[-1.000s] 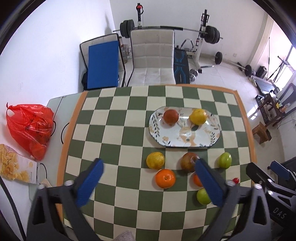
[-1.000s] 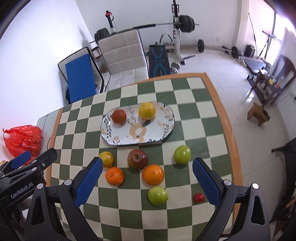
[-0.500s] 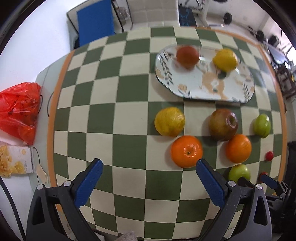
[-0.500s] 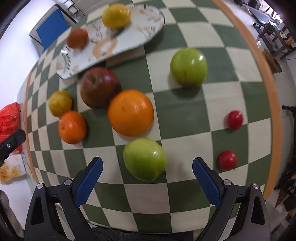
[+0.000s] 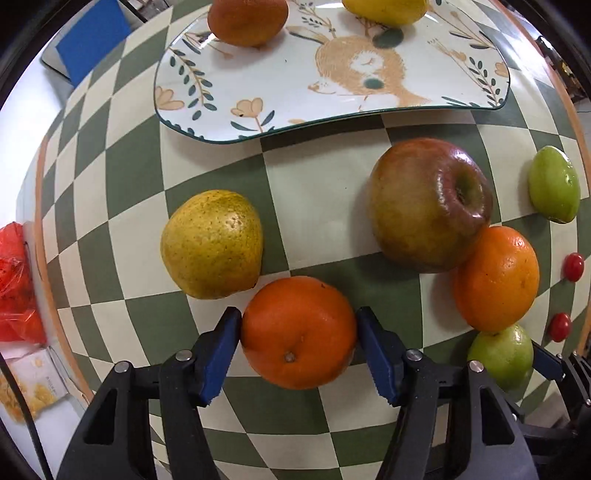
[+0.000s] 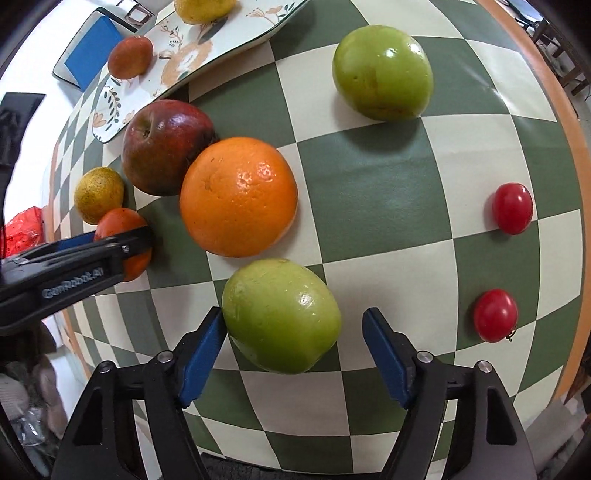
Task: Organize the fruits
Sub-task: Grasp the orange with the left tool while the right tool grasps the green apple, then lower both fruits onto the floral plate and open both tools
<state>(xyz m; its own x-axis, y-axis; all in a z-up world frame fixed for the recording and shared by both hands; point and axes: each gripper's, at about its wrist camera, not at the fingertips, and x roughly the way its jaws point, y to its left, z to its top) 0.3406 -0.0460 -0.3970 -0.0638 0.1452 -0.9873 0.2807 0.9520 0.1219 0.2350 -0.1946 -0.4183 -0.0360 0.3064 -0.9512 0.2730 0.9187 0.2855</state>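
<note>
My left gripper (image 5: pixel 298 321) is shut on a small orange (image 5: pixel 299 332) that rests on the checkered table, one blue pad against each side. A yellow-green citrus (image 5: pixel 212 243) lies just to its left, and a red apple (image 5: pixel 428 203) and a big orange (image 5: pixel 496 278) to its right. My right gripper (image 6: pixel 295 321) stands open around a green apple (image 6: pixel 280 315): the left pad touches it and the right pad is a little way off. The floral plate (image 5: pixel 280 92) behind holds a reddish fruit (image 5: pixel 247 18) and a yellow one (image 5: pixel 384 9).
A second green apple (image 6: pixel 382 72) and two cherry tomatoes (image 6: pixel 512 208) (image 6: pixel 495 314) lie toward the table's orange right edge (image 6: pixel 565 129). A red plastic bag (image 5: pixel 14 280) and a snack packet (image 5: pixel 33 387) sit off the table's left side.
Both grippers came down and forward to the near fruits. The left jaws closed onto the small orange. The right jaws narrowed around the near green apple.
</note>
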